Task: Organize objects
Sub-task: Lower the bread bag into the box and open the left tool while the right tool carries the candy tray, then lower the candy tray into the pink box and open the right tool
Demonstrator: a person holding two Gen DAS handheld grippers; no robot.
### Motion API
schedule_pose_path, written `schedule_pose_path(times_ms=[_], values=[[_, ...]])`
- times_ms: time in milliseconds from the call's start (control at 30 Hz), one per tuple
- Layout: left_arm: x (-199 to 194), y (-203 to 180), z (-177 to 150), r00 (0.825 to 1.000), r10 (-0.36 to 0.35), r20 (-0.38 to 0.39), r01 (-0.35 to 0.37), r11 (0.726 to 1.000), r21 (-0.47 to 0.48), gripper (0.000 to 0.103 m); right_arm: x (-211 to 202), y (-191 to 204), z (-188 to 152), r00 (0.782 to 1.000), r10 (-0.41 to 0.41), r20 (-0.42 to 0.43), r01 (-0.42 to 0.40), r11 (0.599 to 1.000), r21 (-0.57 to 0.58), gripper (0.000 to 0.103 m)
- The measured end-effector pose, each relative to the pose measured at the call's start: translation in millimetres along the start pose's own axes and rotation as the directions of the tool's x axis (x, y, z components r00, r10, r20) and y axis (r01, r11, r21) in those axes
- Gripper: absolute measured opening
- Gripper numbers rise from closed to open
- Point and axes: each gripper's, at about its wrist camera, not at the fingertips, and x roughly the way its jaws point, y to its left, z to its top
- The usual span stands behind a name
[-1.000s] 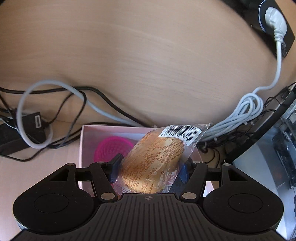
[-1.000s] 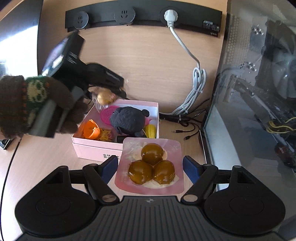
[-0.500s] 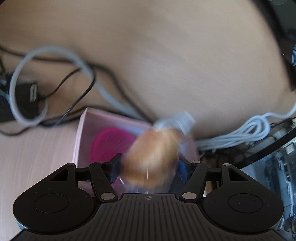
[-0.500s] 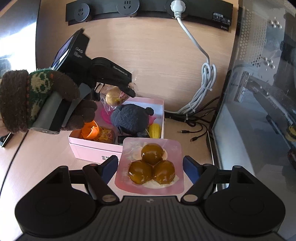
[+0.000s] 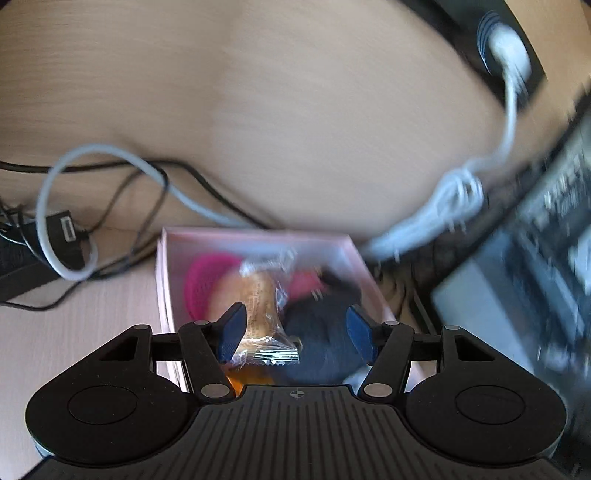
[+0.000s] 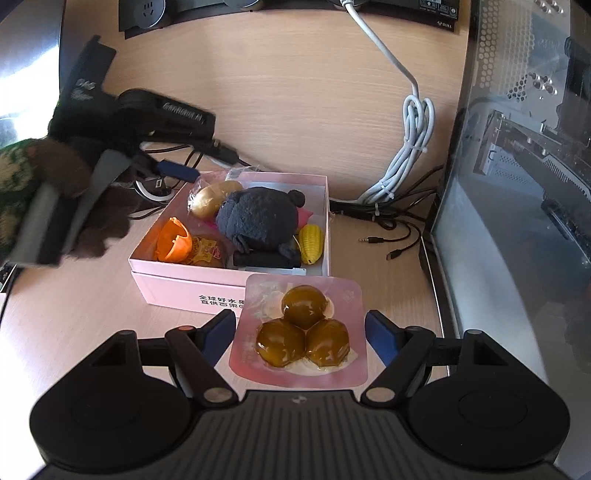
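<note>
A pink box (image 6: 229, 284) stands on the wooden desk. In it lie a wrapped bun (image 6: 210, 197), a dark plush toy (image 6: 258, 218), an orange piece (image 6: 173, 240), a toy corn cob (image 6: 312, 243) and a snack pack (image 6: 208, 253). My left gripper (image 5: 295, 326) is open above the box, the wrapped bun (image 5: 258, 299) lying loose under it. It also shows in the right wrist view (image 6: 177, 173) at the box's back left. My right gripper (image 6: 301, 332) is shut on a pink pack of three brown eggs (image 6: 301, 332) in front of the box.
A computer case (image 6: 517, 166) stands at the right. A power strip (image 6: 288, 7) runs along the back wall with a white bundled cable (image 6: 413, 147) hanging from it. Black cables (image 6: 380, 229) lie behind and right of the box, more cables (image 5: 74, 221) at its left.
My left gripper carried the wrapped bun down over the box, opened and let it go; the bun now lies in the box. The gripper has pulled back left. The right gripper holds still.
</note>
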Motion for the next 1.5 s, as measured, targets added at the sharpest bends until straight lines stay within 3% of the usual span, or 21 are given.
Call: schedule_pose_path(times_ms=[167, 233, 367, 467, 533, 667, 833, 1000, 1100, 1233, 1267, 1333, 1400, 1500], values=[[8, -5, -14, 0.996, -0.045, -0.078, 0.047, 0.999, 0.017, 0.064, 1, 4, 5, 1.0, -0.001, 0.009, 0.001, 1.0, -0.014, 0.077], [4, -7, -19, 0.995, -0.058, -0.075, 0.059, 0.998, 0.014, 0.063, 2, 6, 10, 1.0, -0.005, 0.016, 0.005, 1.0, -0.023, 0.077], [-33, -6, -19, 0.998, -0.031, 0.052, 0.031, 0.999, 0.01, 0.063, -3, 5, 24, 0.998, -0.017, 0.052, 0.019, 0.999, -0.031, 0.077], [-62, -1, -24, 0.985, 0.029, 0.17, -0.028, 1.0, -0.006, 0.063, -6, -1, 37, 0.997, -0.023, 0.078, 0.024, 1.0, -0.012, 0.077], [-78, 7, -32, 0.977, 0.073, 0.198, -0.071, 0.997, -0.02, 0.063, -6, -5, 49, 0.995, -0.019, 0.1, 0.017, 1.0, 0.023, 0.077], [-93, 23, -52, 0.973, 0.143, 0.184, -0.13, 0.988, -0.079, 0.063, -1, -3, 69, 0.99, 0.01, 0.14, -0.017, 0.999, 0.048, 0.077], [-93, 39, -79, 0.977, 0.178, 0.116, -0.165, 0.98, -0.115, 0.063, 24, 16, 81, 0.981, 0.059, 0.184, -0.065, 0.997, 0.028, 0.078], [-89, 41, -99, 0.985, 0.159, 0.062, -0.151, 0.981, -0.123, 0.063, 53, 30, 60, 0.993, 0.045, 0.112, -0.041, 0.998, -0.038, 0.085], [-90, 37, -100, 0.987, 0.147, 0.068, -0.138, 0.983, -0.121, 0.063, 48, 24, 38, 0.997, 0.046, 0.065, -0.044, 0.999, -0.025, 0.085], [-87, 30, -93, 0.987, 0.139, 0.076, -0.13, 0.985, -0.112, 0.063, 38, 13, 8, 0.999, -0.009, 0.035, 0.012, 0.997, -0.07, 0.084], [-85, 28, -90, 0.987, 0.142, 0.077, -0.133, 0.985, -0.107, 0.063, 38, 11, 4, 0.999, -0.029, 0.029, 0.031, 0.996, -0.089, 0.083], [-79, 24, -85, 0.985, 0.155, 0.07, -0.148, 0.984, -0.101, 0.063, 41, 7, -3, 0.998, -0.068, 0.016, 0.07, 0.99, -0.123, 0.068], [-68, 22, -81, 0.981, 0.184, 0.055, -0.179, 0.98, -0.09, 0.063, 48, 0, -4, 0.995, -0.104, -0.012, 0.102, 0.987, -0.128, 0.06], [-52, 24, -77, 0.974, 0.223, 0.031, -0.22, 0.972, -0.084, 0.063, 57, -11, -5, 0.992, -0.122, -0.026, 0.119, 0.988, -0.098, 0.06]])
